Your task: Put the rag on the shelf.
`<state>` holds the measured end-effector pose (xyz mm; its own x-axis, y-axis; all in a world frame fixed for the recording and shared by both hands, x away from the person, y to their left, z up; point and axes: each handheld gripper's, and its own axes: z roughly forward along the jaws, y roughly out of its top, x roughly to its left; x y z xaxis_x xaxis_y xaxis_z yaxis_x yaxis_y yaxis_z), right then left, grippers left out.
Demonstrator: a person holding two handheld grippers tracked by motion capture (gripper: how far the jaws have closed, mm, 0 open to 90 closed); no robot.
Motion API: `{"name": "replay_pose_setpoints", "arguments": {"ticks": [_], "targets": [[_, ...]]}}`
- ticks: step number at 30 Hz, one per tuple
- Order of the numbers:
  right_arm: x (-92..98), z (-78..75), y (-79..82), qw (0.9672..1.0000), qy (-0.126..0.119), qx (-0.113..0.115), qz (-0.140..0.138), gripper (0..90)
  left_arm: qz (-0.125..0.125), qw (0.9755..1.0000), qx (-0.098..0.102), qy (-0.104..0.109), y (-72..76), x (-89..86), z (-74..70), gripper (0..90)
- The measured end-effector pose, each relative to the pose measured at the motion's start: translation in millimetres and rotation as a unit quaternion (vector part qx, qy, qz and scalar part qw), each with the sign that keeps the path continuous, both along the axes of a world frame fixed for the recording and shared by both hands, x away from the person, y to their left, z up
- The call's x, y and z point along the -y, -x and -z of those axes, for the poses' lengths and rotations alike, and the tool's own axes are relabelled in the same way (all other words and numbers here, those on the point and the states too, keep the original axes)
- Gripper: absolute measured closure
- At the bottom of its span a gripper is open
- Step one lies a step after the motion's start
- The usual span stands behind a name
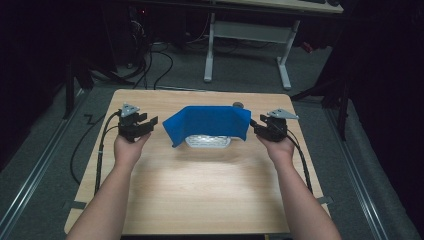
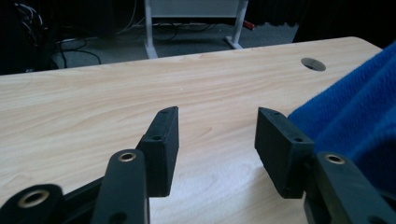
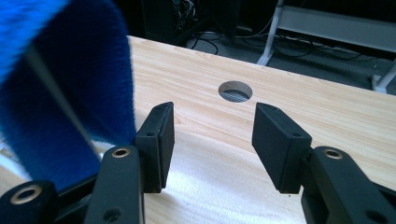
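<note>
A blue cloth (image 1: 207,122) stands draped over a clear plastic container (image 1: 208,142) in the middle of the wooden table (image 1: 200,185). My left gripper (image 1: 148,123) is held just left of the cloth, open, nothing between its jaws; the cloth's edge (image 2: 355,107) shows beside its right jaw. My right gripper (image 1: 256,127) sits just right of the cloth, open and holding nothing. The cloth (image 3: 60,88) hangs close to its left jaw, and whether they touch I cannot tell.
A round cable hole (image 3: 235,90) lies in the table near the far edge, behind the cloth. Beyond the table stands a white desk frame (image 1: 247,40) with cables on the dark floor. Each gripper trails a black cable (image 1: 100,150) along the table's sides.
</note>
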<state>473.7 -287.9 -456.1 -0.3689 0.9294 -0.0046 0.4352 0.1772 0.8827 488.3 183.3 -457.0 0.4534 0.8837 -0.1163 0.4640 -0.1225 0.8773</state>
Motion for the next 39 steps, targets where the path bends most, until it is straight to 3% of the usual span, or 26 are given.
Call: {"name": "replay_pose_setpoints", "arguments": {"ticks": [3,8,10,12,14,16,19,22,25,28,30,32,34,36,37,39], "targets": [[0.6,-1.9,10.5,0.9998,0.009,0.019,-0.002,48.7,0.001,0.9999,-0.003,-0.012,10.2,-5.7,1.9,49.2],[3.8,-7.6,26.1,0.9999,0.009,0.006,-0.004,44.0,-0.002,0.9999,-0.013,-0.006,31.0,-17.5,5.5,48.0],[3.6,-9.8,36.6,0.9997,0.009,0.021,-0.008,43.1,-0.001,0.9999,-0.013,-0.005,41.6,-20.9,7.4,47.7],[2.0,-12.6,45.5,0.9997,0.016,0.014,-0.012,40.2,0.002,0.9998,-0.019,-0.005,52.1,-23.2,10.4,47.8],[0.0,-13.1,57.7,0.9993,0.015,0.024,-0.024,39.1,0.004,0.9997,-0.026,0.002,64.9,-24.3,14.5,47.7],[-5.4,-13.1,73.5,0.9985,0.034,0.032,-0.030,37.6,0.012,0.9993,-0.034,0.007,79.7,-23.4,19.2,46.8],[-13.3,-11.0,91.8,0.9977,0.049,0.016,-0.044,33.6,0.023,0.9990,-0.038,0.011,103.7,-19.6,27.6,45.4],[-21.0,-4.7,114.9,0.9973,0.045,0.028,-0.052,34.5,0.040,0.9981,-0.046,0.011,127.3,-13.0,37.6,44.7],[-30.9,6.8,134.0,0.9958,0.063,0.020,-0.064,34.4,0.058,0.9968,-0.055,-0.001,151.7,-3.9,47.8,43.7],[-37.0,19.2,146.4,0.9972,0.039,-0.003,-0.064,33.9,0.084,0.9945,-0.062,-0.007,175.1,5.9,60.5,43.1],[-40.2,29.1,153.6,0.9977,0.029,-0.016,-0.059,33.0,0.101,0.9914,-0.083,-0.012,182.3,14.8,62.3,42.8],[-41.4,44.1,165.7,0.9983,0.022,-0.013,-0.051,35.2,0.128,0.9887,-0.077,-0.011,193.9,28.3,61.2,42.4],[-42.1,54.0,170.6,0.9956,0.045,-0.041,-0.071,32.7,0.149,0.9858,-0.068,-0.039,198.9,42.3,62.1,41.3],[-41.3,58.3,170.1,0.9939,0.063,-0.042,-0.080,33.7,0.150,0.9839,-0.062,-0.075,198.0,49.6,65.5,40.4],[-40.5,59.8,168.1,0.9940,0.062,-0.047,-0.077,33.9,0.150,0.9837,-0.068,-0.072,195.5,48.9,66.6,40.2],[-40.2,60.9,164.1,0.9945,0.051,-0.054,-0.073,33.6,0.145,0.9848,-0.086,-0.041,190.7,43.6,67.5,40.5]]}}
